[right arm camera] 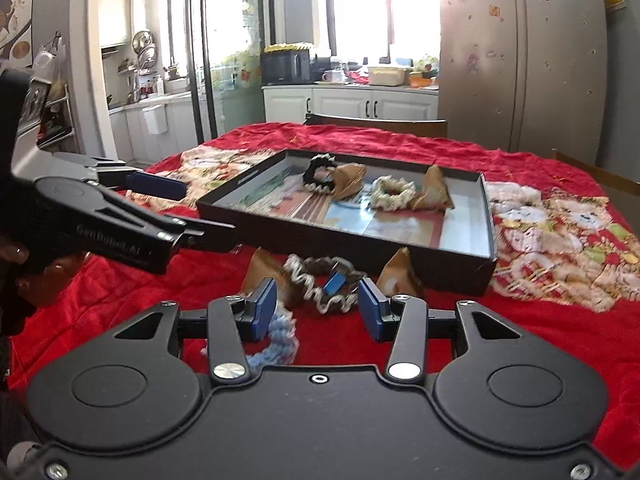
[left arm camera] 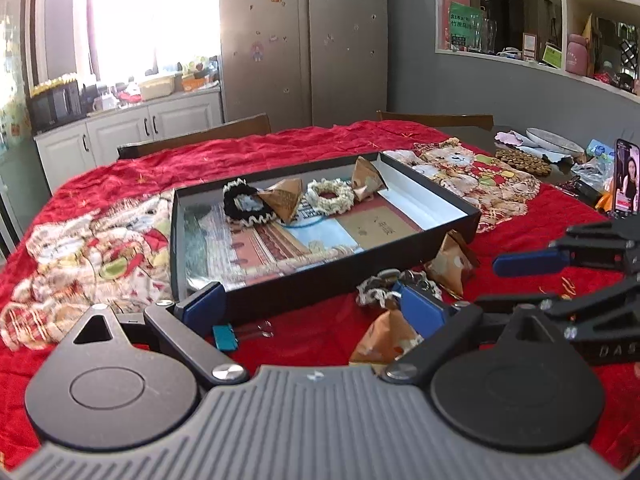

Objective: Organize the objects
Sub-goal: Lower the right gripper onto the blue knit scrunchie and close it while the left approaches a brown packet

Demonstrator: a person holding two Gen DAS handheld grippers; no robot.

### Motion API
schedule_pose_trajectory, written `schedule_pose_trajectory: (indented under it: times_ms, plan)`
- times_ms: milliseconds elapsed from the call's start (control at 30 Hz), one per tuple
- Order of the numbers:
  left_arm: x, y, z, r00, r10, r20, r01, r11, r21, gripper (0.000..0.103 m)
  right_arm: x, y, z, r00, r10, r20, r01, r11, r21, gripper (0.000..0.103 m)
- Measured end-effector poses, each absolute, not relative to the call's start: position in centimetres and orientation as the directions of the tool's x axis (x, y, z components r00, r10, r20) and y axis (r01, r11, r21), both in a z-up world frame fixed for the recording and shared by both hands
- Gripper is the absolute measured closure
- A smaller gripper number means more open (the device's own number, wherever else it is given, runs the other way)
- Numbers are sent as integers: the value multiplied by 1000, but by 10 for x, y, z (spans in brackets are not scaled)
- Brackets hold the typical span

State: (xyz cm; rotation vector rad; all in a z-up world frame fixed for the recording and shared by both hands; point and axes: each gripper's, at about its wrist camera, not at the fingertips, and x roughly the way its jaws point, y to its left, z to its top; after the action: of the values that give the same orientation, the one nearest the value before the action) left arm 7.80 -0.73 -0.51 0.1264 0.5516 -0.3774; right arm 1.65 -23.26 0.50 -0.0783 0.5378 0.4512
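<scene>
A black shallow box (left arm camera: 320, 280) (right arm camera: 352, 246) lies on the red cloth. It holds a black scrunchie (left arm camera: 244, 204) (right arm camera: 318, 176), a cream scrunchie (left arm camera: 330, 196) (right arm camera: 392, 192) and two brown paper pyramid packets (left arm camera: 284, 196) (left arm camera: 366, 178). In front of the box lie a brown-and-cream scrunchie (left arm camera: 380, 286) (right arm camera: 320, 280), more brown packets (left arm camera: 452, 262) (left arm camera: 384, 340) (right arm camera: 402, 276), a teal binder clip (left arm camera: 226, 338) and a light blue scrunchie (right arm camera: 280, 340). My left gripper (left arm camera: 312, 308) is open and empty at the box's near wall. My right gripper (right arm camera: 316, 312) is open, above the brown-and-cream scrunchie.
A phone (left arm camera: 626, 178) stands at the table's right edge, beside a plate (left arm camera: 554, 142), a round trivet (left arm camera: 522, 160) and small clutter. Chairs (left arm camera: 196, 138) stand behind the table. A fridge (left arm camera: 304, 36) and kitchen counter lie beyond.
</scene>
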Motion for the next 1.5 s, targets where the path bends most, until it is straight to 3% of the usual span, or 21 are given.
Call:
schedule_pose_trajectory:
  times_ms: [1033,1367,1500]
  plan:
    - [76,-12,-11,768,-346,-539,410,912,-1,5,30,-223,-33,682,419,-600,-470,879,81,56]
    - [76,-14,-13,763,-352,-542,415,910,-6,5,29,-222,-35,653,447,-611,-497,862,99,81]
    - [76,-14,-13,762,-353,-542,417,909,-6,5,26,-220,-33,648,454,-612,-510,855,94,85]
